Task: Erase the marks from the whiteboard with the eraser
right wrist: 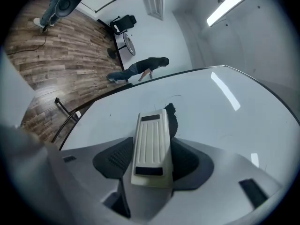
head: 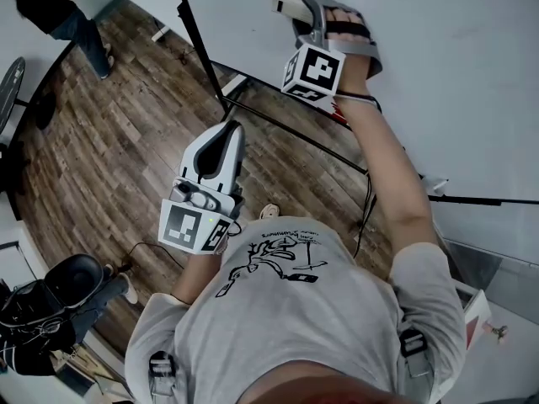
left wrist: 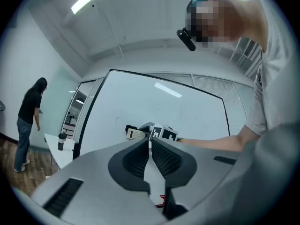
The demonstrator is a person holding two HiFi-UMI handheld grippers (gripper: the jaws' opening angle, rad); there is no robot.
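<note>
The whiteboard (head: 455,74) fills the upper right of the head view. My right gripper (head: 290,5) is raised to it and is shut on a cream eraser (head: 283,3). In the right gripper view the eraser (right wrist: 151,137) lies lengthwise between the jaws of the right gripper (right wrist: 152,153), its black felt side toward the whiteboard (right wrist: 220,116). A faint thin stroke (right wrist: 174,96) shows on the board just beyond the eraser. My left gripper (head: 227,133) hangs lower, over the wooden floor and away from the board. The left gripper (left wrist: 150,143) is shut with nothing in it.
A black stand leg (head: 202,49) of the board runs across the wooden floor (head: 109,141). A person in a dark top (head: 59,7) stands at the far left. An office chair (head: 72,280) is at the lower left. A white table with a cup (left wrist: 61,141) stands left of the board.
</note>
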